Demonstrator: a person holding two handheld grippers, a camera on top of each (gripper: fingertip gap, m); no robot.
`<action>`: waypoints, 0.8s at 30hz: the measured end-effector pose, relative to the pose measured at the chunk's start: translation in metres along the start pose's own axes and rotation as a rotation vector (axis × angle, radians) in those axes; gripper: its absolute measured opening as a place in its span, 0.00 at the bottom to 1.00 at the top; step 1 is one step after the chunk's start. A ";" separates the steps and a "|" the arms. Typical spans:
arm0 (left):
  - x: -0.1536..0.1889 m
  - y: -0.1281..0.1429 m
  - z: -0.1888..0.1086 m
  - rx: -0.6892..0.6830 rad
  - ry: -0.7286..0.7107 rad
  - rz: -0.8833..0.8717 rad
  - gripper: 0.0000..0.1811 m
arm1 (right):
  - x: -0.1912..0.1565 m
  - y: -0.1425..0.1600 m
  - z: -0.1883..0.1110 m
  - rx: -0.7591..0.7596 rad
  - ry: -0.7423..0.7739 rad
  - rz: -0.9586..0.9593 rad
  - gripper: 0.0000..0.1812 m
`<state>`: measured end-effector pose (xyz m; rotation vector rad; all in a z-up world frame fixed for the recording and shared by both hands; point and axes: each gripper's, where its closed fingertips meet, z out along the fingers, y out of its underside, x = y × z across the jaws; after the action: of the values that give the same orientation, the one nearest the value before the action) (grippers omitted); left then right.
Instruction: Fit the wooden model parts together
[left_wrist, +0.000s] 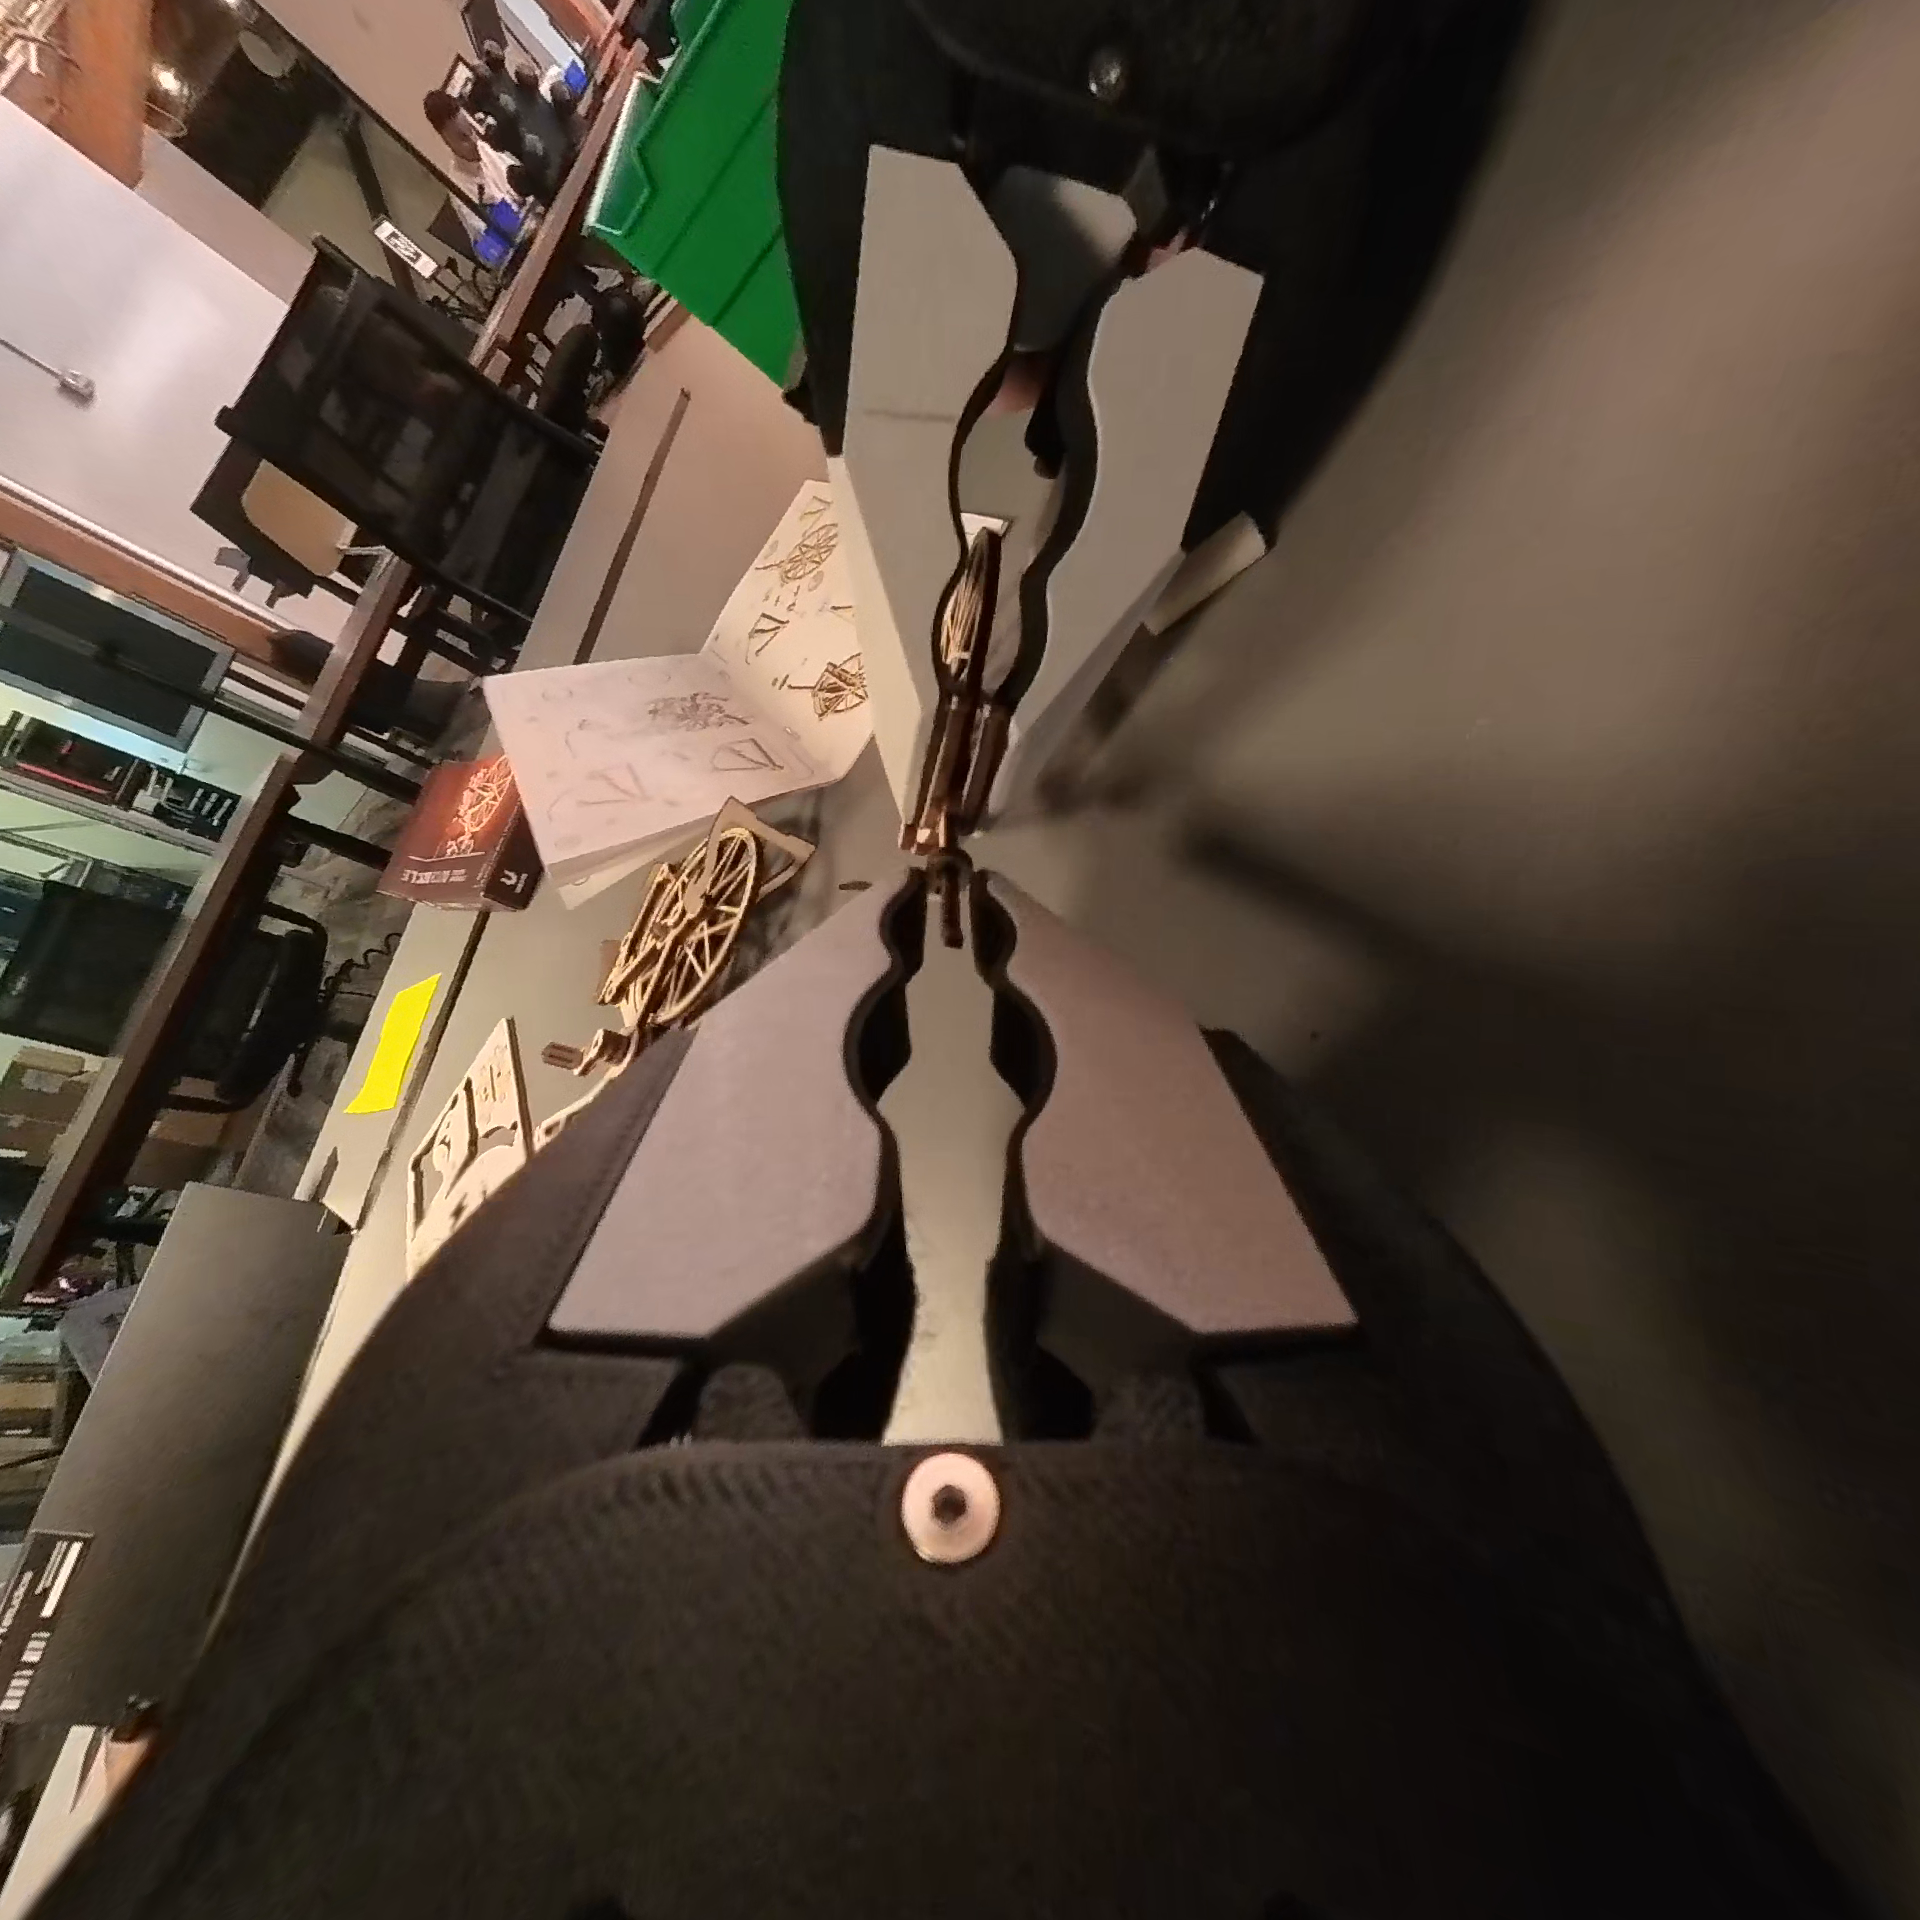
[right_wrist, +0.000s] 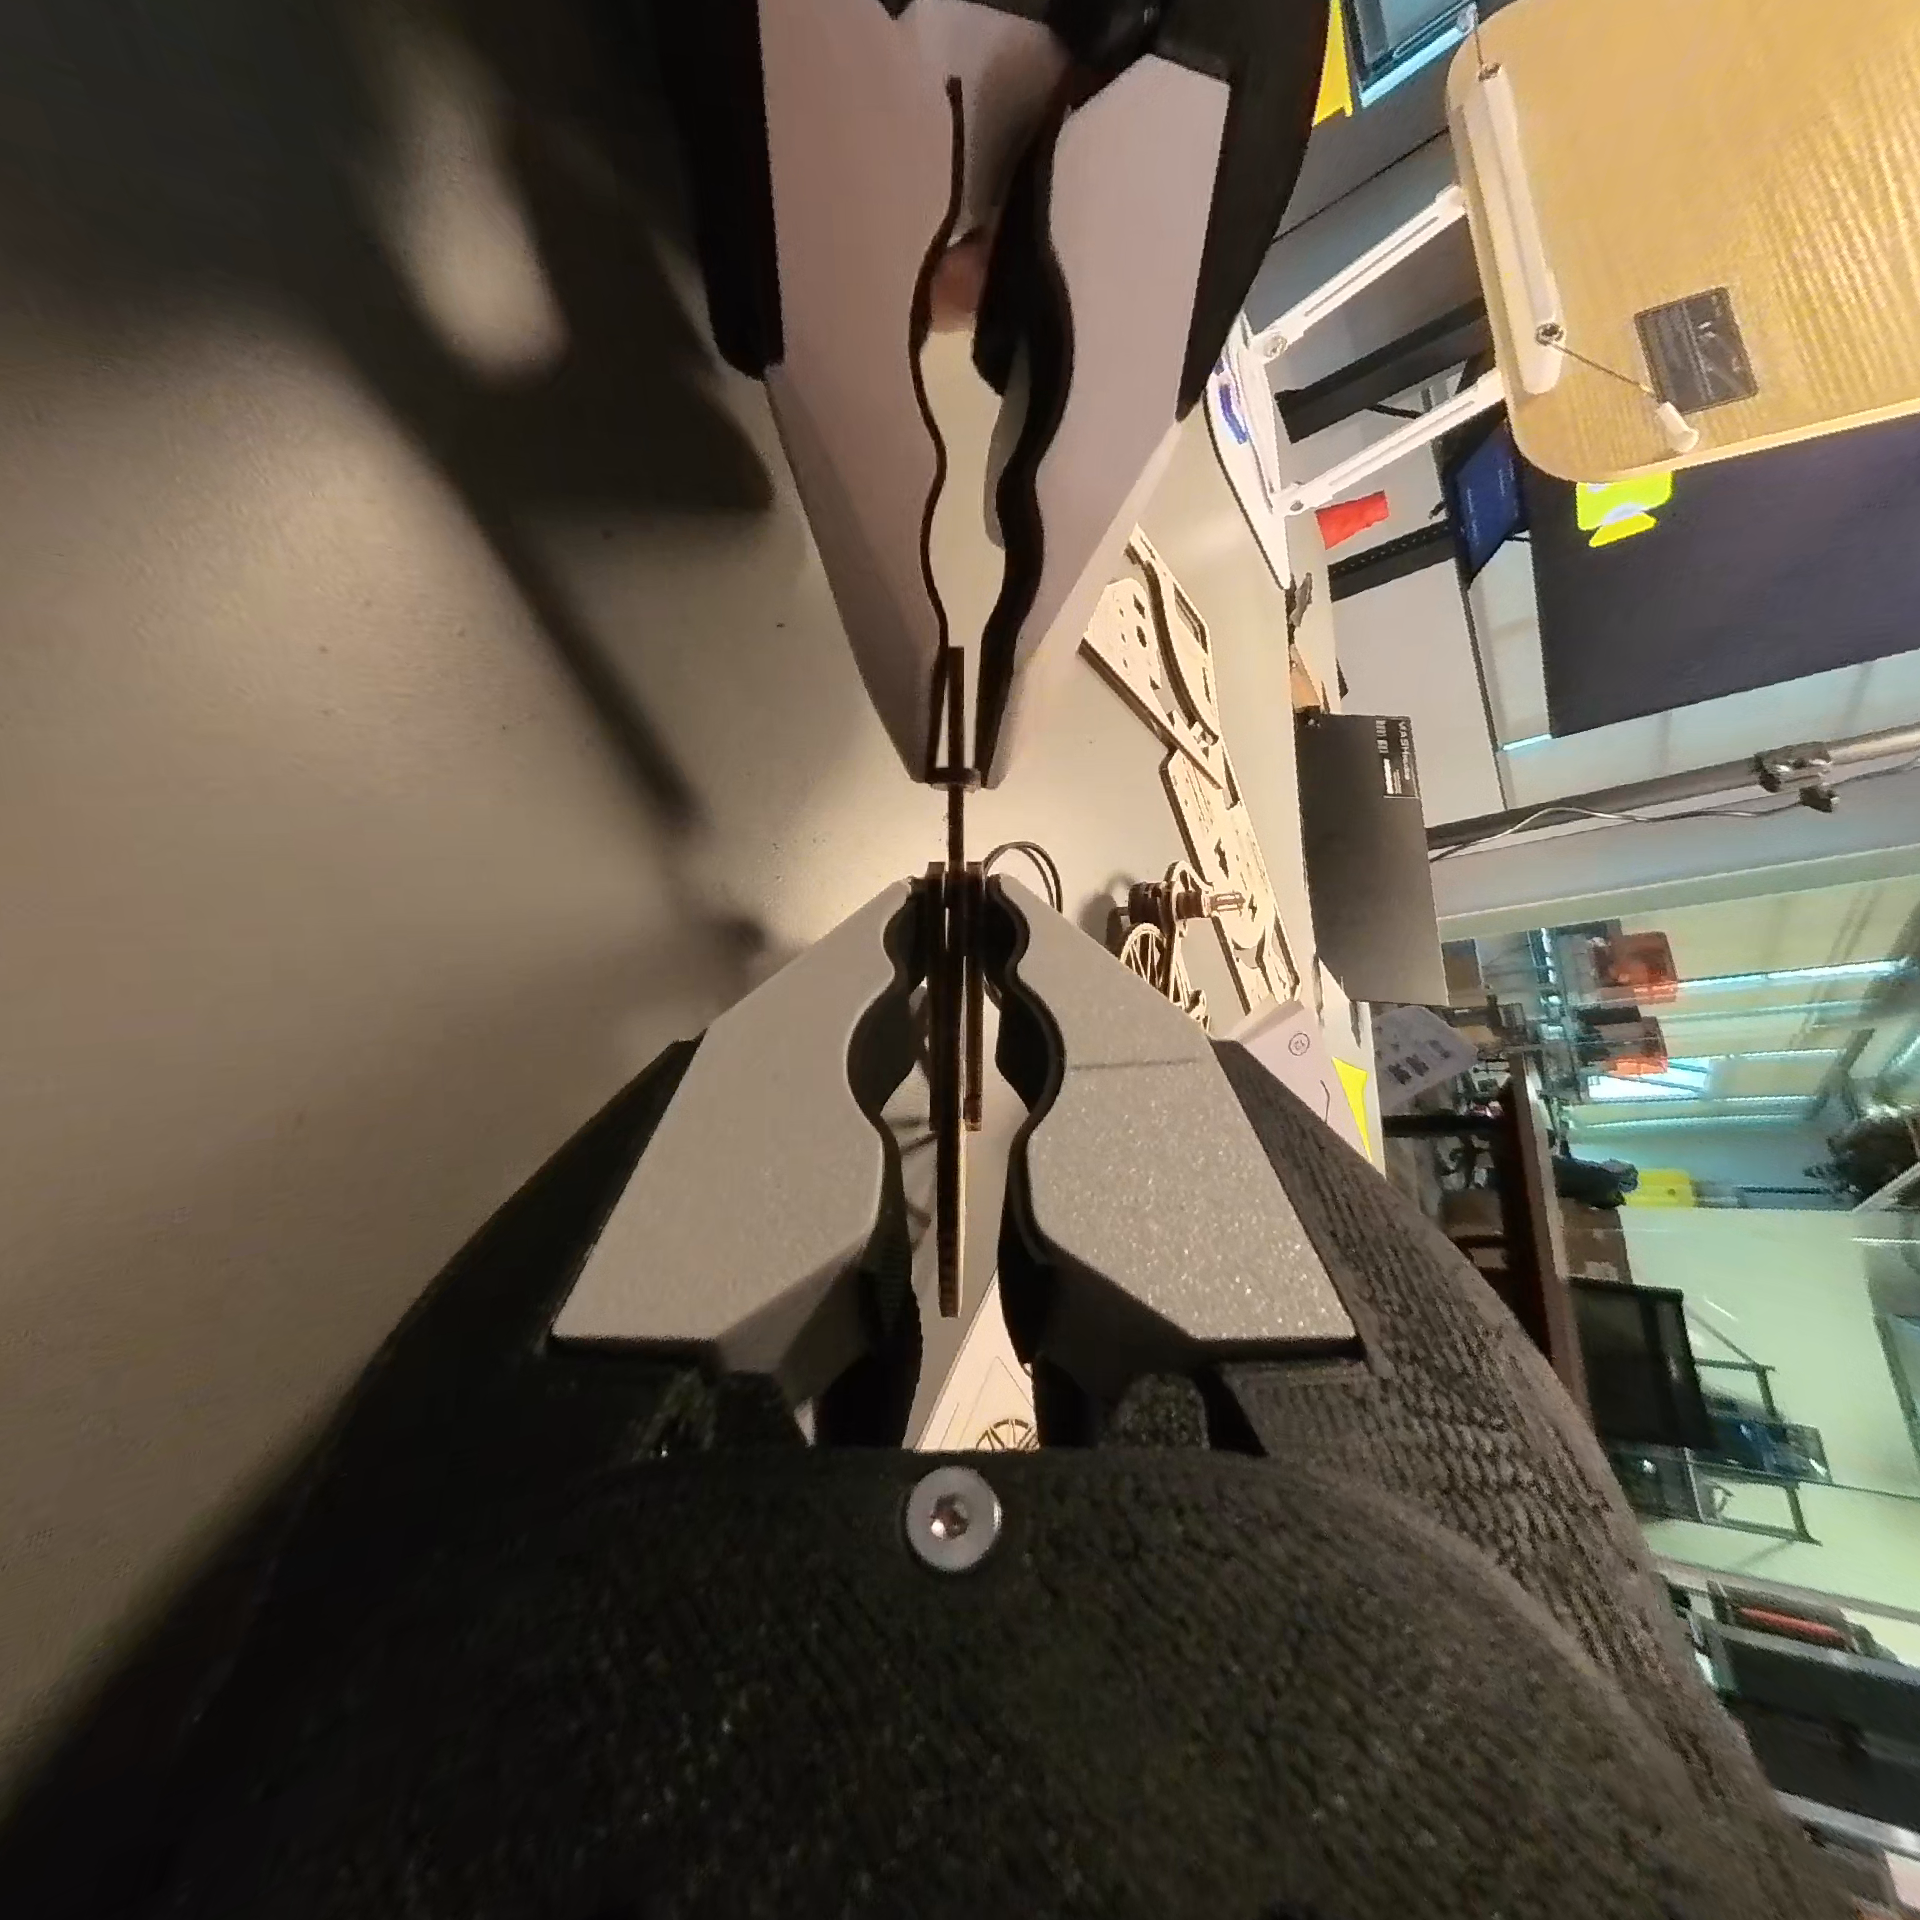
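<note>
My two grippers meet tip to tip above the grey table (left_wrist: 717, 457). My left gripper (left_wrist: 945, 883) is shut on a small thin wooden piece (left_wrist: 948, 914); in the right wrist view the left gripper (right_wrist: 956, 774) comes in from the top with that piece (right_wrist: 951, 727) edge-on. My right gripper (right_wrist: 956, 883) is shut on a flat wooden wheel part (right_wrist: 954, 1091). In the left wrist view the right gripper (left_wrist: 951, 821) comes in from the top with the spoked wheel part (left_wrist: 961, 623). The two wooden parts touch end to end between the tips.
On the table lie an open instruction booklet (left_wrist: 675, 727), a dark box (left_wrist: 462, 842), a part-built wooden wheel model (left_wrist: 686, 935), cut-out wooden sheets (left_wrist: 478, 1143) and a yellow note (left_wrist: 395, 1044). A green bin (left_wrist: 707, 187) stands beyond. A black box (right_wrist: 1361, 831) lies near more sheets (right_wrist: 1174, 665). Both grippers' tips are close together, under 4 cm apart.
</note>
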<state>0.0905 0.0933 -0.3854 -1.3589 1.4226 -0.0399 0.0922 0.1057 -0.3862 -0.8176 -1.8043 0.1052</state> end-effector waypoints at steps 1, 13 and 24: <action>-0.001 0.000 0.000 0.002 -0.009 0.007 0.04 | 0.001 0.000 0.000 -0.001 0.002 0.002 0.04; 0.000 0.001 0.001 -0.021 -0.019 0.031 0.04 | 0.000 0.001 0.002 0.011 -0.003 0.044 0.04; 0.001 0.006 0.003 -0.051 -0.004 0.010 0.04 | -0.002 0.008 0.008 -0.045 0.004 0.036 0.05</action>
<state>0.0888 0.0963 -0.3913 -1.3924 1.4356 0.0063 0.0899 0.1137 -0.3942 -0.8814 -1.7945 0.0867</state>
